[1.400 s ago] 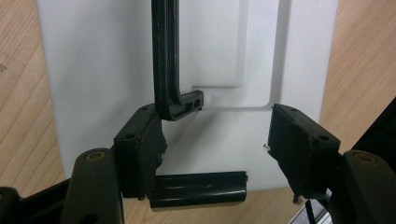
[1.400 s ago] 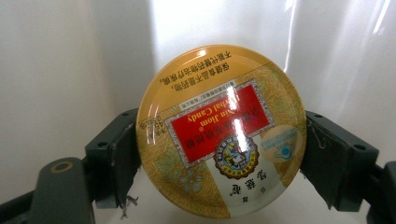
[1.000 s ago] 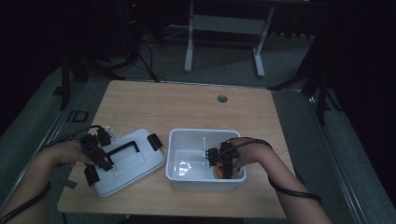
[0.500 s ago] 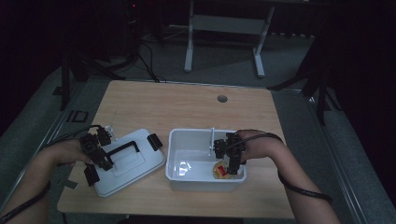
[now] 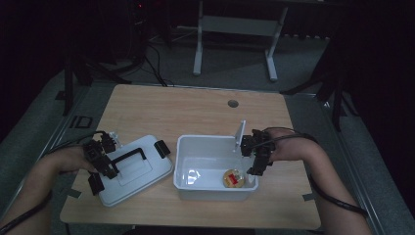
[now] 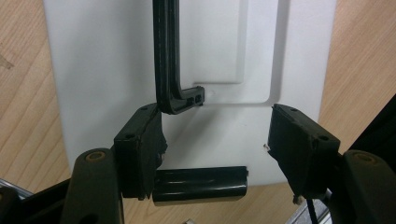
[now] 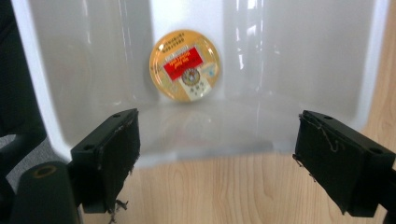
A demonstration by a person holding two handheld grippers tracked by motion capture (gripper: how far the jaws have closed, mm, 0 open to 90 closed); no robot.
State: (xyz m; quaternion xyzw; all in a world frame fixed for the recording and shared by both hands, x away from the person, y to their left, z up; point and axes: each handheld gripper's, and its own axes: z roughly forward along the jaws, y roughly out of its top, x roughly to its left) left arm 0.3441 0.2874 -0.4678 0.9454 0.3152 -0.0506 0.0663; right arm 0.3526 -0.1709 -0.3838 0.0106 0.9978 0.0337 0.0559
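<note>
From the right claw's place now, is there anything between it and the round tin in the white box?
Nothing visible stands between. The right claw hangs open above the near rim of the white box, and the round tin lies alone on the box floor with free space above it.

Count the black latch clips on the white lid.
2. One clip sits on the lid's far right edge, toward the white bin. The other clip sits on the near edge by the left gripper. More may be hidden beneath that gripper.
</note>
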